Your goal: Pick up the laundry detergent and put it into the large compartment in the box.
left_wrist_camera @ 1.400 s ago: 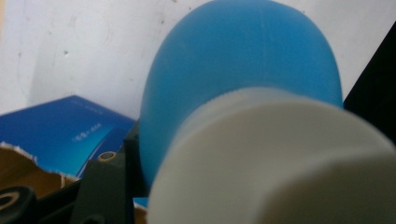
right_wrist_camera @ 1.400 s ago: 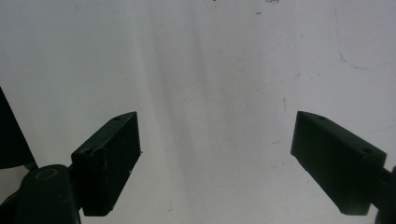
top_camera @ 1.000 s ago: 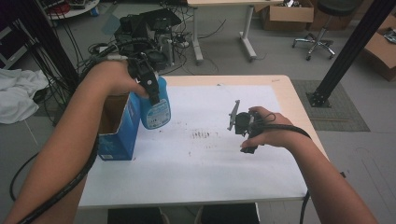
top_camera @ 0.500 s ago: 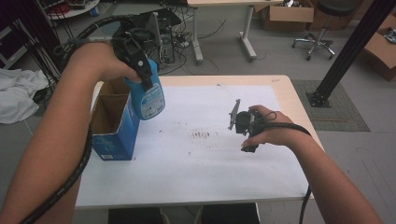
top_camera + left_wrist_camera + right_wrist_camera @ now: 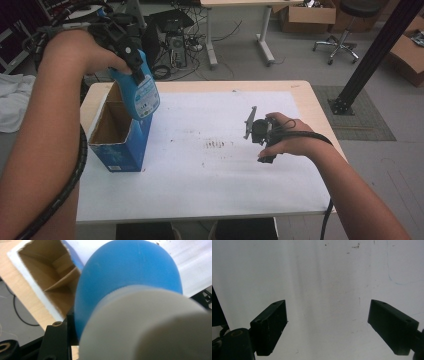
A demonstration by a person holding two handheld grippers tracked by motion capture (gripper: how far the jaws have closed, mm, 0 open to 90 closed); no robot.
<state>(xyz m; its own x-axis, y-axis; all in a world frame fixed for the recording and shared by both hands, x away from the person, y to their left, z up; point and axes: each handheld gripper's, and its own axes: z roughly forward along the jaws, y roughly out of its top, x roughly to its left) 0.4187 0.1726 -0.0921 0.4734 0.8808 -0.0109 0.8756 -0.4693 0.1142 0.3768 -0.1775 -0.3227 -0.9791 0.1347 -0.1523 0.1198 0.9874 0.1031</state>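
My left gripper (image 5: 132, 56) is shut on a blue bottle (image 5: 143, 95) near its top and holds it tilted in the air over the open blue cardboard box (image 5: 121, 150) at the table's left edge. In the left gripper view the blue bottle (image 5: 130, 277) and its pale cap (image 5: 150, 327) loom close, with the brown inside of the box (image 5: 61, 286) below. My right gripper (image 5: 264, 136) rests low on the white sheet (image 5: 210, 175) at centre right. Its jaws (image 5: 328, 325) stand wide open with nothing between them.
Dark specks mark the sheet's middle (image 5: 216, 144). Beyond the table a computer tower (image 5: 172, 30) and cables lie on the floor. A black post (image 5: 370, 55) stands at the right, and a white cloth (image 5: 12, 102) lies at the left.
My left hand has lifted the blue bottle higher and a little to the left, over the box. The right hand has kept still.
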